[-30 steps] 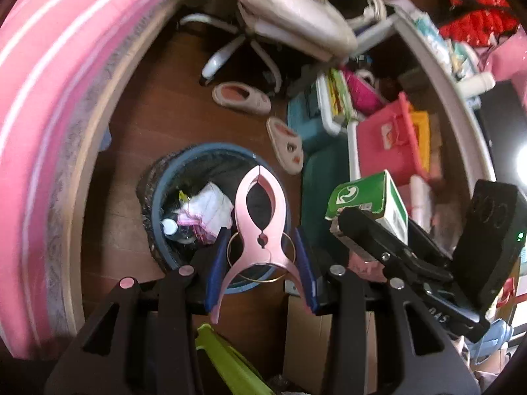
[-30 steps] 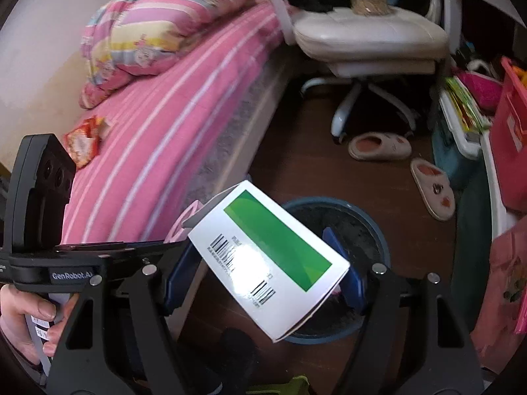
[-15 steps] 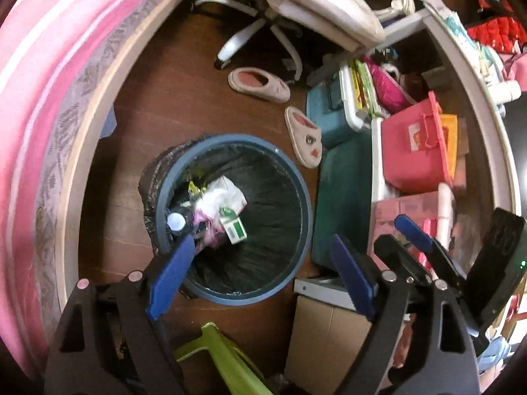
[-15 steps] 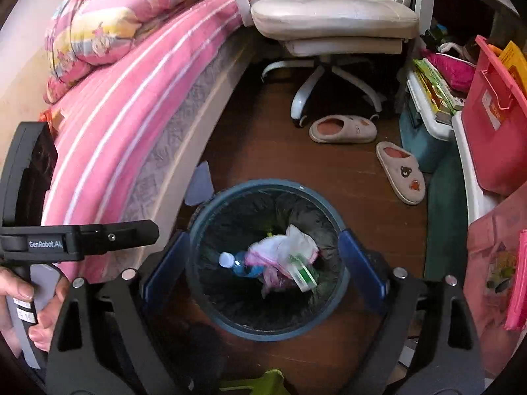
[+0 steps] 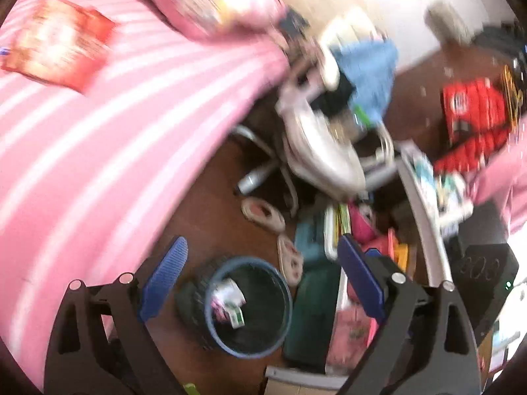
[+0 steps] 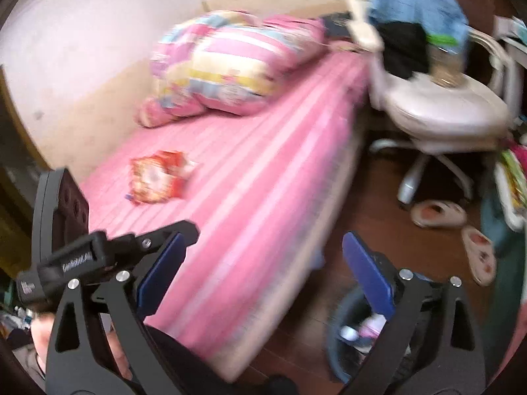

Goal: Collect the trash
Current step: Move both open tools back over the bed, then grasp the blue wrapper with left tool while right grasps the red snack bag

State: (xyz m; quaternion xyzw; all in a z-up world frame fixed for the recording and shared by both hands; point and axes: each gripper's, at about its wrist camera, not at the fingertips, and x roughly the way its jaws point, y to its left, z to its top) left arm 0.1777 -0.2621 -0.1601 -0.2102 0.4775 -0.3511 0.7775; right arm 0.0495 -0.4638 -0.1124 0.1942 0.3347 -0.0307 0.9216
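Right wrist view is showing the right tool (image 6: 260, 271) gaping wide and empty, the bin (image 6: 346, 339) near right, the wrapper (image 6: 156, 177) lying farther on the bed (image 6: 257, 177). Left tool (image 5: 260, 278) is gaping too. Risk: pads snagging sheet, or crushing the wrapper askew.

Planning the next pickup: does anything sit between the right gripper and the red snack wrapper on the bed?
Nothing visible does. The right gripper is open and empty, and only bare pink striped bedding lies between it and the red snack wrapper. The left gripper sits low at the left, beside that line.
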